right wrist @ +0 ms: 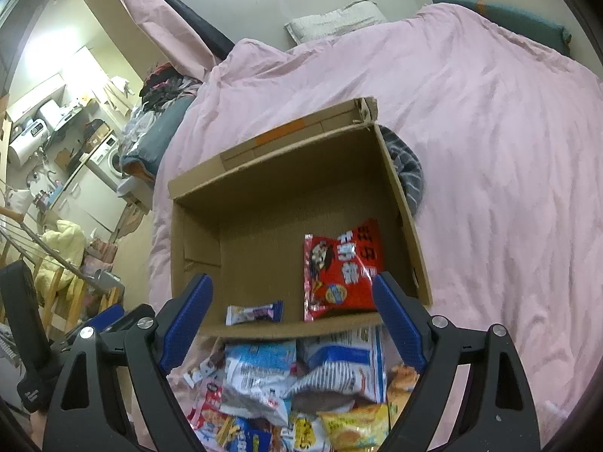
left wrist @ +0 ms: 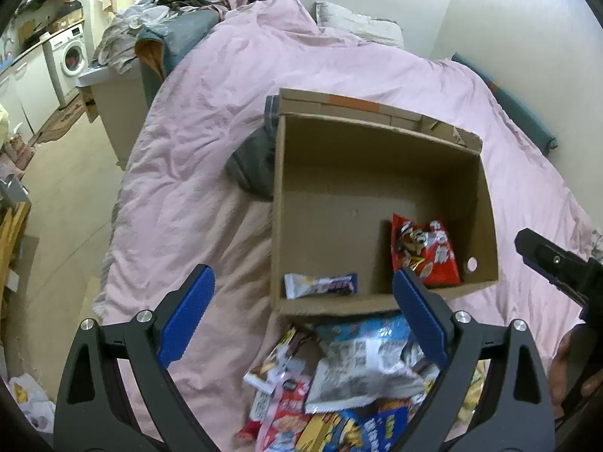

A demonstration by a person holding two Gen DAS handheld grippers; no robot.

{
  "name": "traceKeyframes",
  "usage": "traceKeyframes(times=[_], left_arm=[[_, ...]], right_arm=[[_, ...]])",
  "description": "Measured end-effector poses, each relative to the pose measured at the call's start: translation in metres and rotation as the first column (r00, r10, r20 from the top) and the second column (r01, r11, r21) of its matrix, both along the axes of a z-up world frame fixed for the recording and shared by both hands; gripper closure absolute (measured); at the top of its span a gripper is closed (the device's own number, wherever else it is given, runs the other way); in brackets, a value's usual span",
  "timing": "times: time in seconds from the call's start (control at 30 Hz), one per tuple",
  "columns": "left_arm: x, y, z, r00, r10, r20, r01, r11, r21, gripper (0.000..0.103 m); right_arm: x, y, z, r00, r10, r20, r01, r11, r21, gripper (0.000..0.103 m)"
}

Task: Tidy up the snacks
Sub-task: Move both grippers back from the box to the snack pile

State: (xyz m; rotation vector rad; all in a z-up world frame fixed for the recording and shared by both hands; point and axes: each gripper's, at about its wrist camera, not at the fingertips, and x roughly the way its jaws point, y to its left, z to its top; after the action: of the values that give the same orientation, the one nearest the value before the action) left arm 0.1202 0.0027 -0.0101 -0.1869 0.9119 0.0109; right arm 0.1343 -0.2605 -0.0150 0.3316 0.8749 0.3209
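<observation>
While both grippers' fingers [left wrist: 418, 316] gape empty, snack pile [right wrist: 297, 388] beside cardboard box [left wrist: 377, 158], pink duvet [left wrist: 211, 120] beneath.

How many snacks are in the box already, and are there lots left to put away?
Two are in the cardboard box: a red packet and a small bar. Nothing is in hand: the left gripper and right gripper are both open and empty. The snack pile in front of the box remains.

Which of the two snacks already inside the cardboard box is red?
The large red packet, on the box's right side; the other, a small white-and-purple bar, lies left of it by the near wall.
</observation>
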Motion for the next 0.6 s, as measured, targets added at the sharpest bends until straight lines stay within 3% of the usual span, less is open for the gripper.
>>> traceKeyframes(times=[0.23,0.4,0.47,0.6], left_arm=[[-0.02,0.013,-0.004,0.999,0.024,-0.03,-0.024,1.0,0.007,0.009],[-0.031,0.023,-0.01,0.997,0.049,-0.056,-0.05,0.999,-0.016,0.009],[-0.035,0.027,-0.011,0.996,0.056,-0.067,-0.058,0.998,-0.022,0.009],[-0.039,0.033,-0.013,0.995,0.066,-0.075,-0.068,0.997,-0.021,0.009]], right_arm=[[-0.024,-0.01,-0.001,1.0,-0.017,-0.016,0.017,1.0,0.011,0.014],[-0.038,-0.025,-0.011,0.997,-0.035,-0.074,0.039,0.998,0.052,0.014],[-0.04,-0.029,-0.021,0.992,-0.036,-0.12,0.043,0.997,0.059,0.014],[-0.041,-0.027,-0.054,0.961,-0.018,-0.277,0.011,1.0,-0.027,0.014]])
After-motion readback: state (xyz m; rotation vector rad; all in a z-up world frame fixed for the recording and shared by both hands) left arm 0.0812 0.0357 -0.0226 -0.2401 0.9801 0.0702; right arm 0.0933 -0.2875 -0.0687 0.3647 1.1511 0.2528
